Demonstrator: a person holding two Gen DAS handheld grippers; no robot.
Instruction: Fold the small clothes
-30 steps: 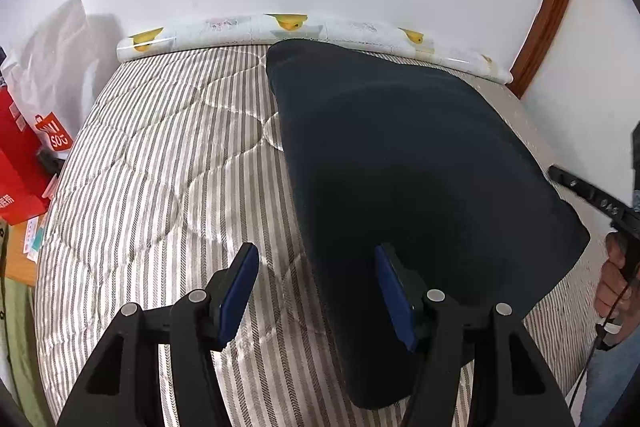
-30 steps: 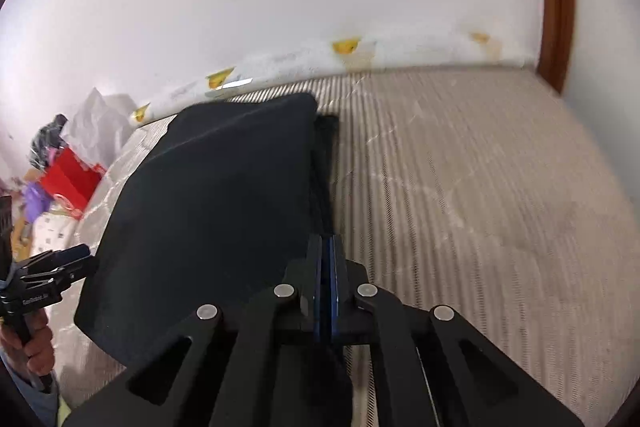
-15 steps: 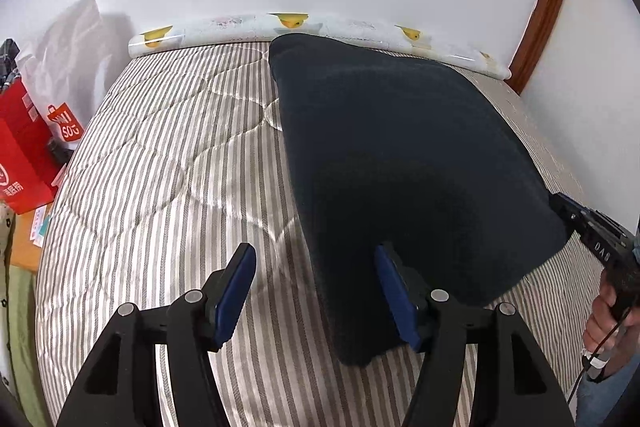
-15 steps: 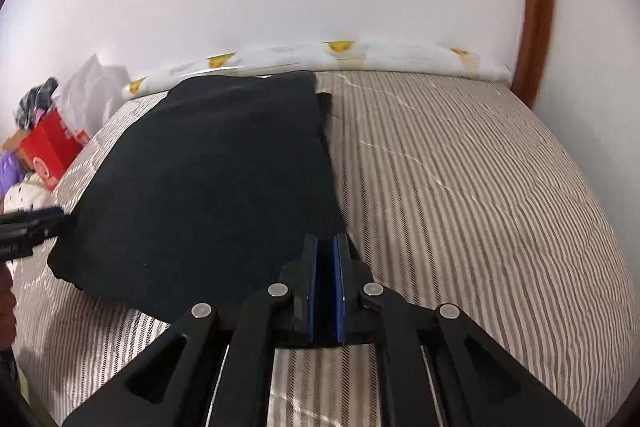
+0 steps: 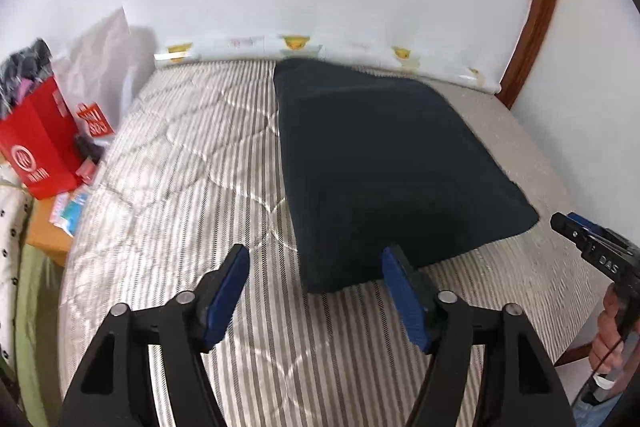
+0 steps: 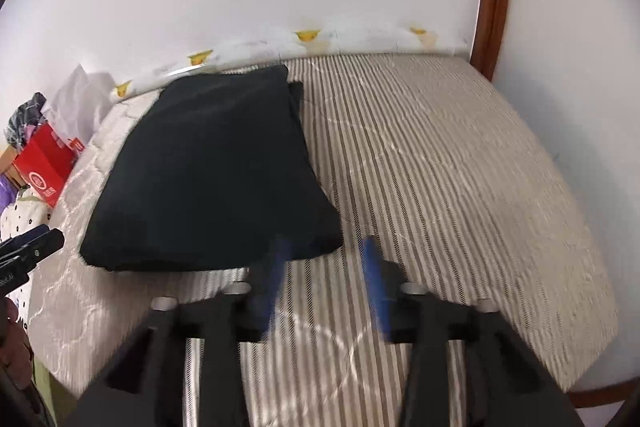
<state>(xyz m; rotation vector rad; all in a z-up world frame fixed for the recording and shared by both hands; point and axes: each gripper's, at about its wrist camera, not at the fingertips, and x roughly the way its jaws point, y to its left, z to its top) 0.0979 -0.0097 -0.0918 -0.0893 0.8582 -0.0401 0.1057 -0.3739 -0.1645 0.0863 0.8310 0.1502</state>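
Observation:
A dark navy garment (image 5: 384, 163) lies folded flat on the striped quilted mattress (image 5: 180, 155), its far edge near the wall. In the right wrist view the same garment (image 6: 216, 171) sits left of centre. My left gripper (image 5: 314, 263) hovers just short of the garment's near corner, its jaws opening, with only mattress and the cloth's edge showing between the blue pads. My right gripper (image 6: 326, 259) is at the garment's near right corner, its jaws opening and blurred, with nothing gripped. The right gripper (image 5: 592, 247) also shows at the right edge of the left wrist view, in a person's hand (image 5: 610, 343).
A roll of white duck-print sheeting (image 5: 320, 47) lies along the wall. Left of the bed stand a red paper bag (image 5: 38, 143) and a white plastic bag (image 5: 100, 67). A brown wooden door frame (image 5: 536, 11) rises at the right. Bare striped mattress (image 6: 440, 167) spreads right of the garment.
The right gripper's jaws have gone from shut to apart. Both grippers have pulled back from the garment, which now lies further off and flat. The left jaws stand a little wider.

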